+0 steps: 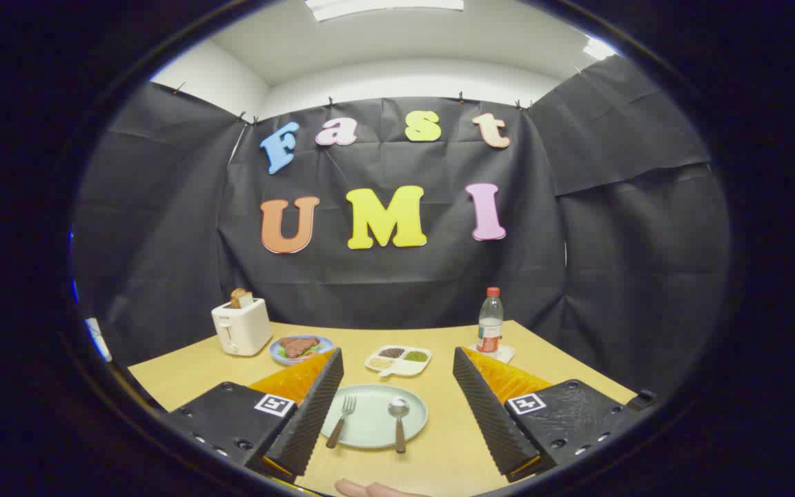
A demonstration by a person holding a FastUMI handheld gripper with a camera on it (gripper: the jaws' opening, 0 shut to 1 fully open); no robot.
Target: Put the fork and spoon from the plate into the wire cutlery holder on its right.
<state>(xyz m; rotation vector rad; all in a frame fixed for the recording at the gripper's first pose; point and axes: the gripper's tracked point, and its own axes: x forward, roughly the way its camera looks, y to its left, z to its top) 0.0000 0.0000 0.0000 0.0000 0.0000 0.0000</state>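
Note:
A pale green plate (370, 429) lies on the wooden table between my two fingers. On it rest a fork (341, 420) on the left and a spoon (399, 422) on the right, both with dark handles pointing toward me. My gripper (397, 362) is open wide, held above and short of the plate, with nothing between its fingers. The left finger (315, 407) covers the plate's left rim.
Beyond the plate stands a white divided dish (398, 359) of grains. A white toaster (241, 326) with bread and a blue plate of meat (300, 348) sit at the back left. A bottle (490, 322) with a red cap stands at the back right. A fingertip (370, 489) shows below.

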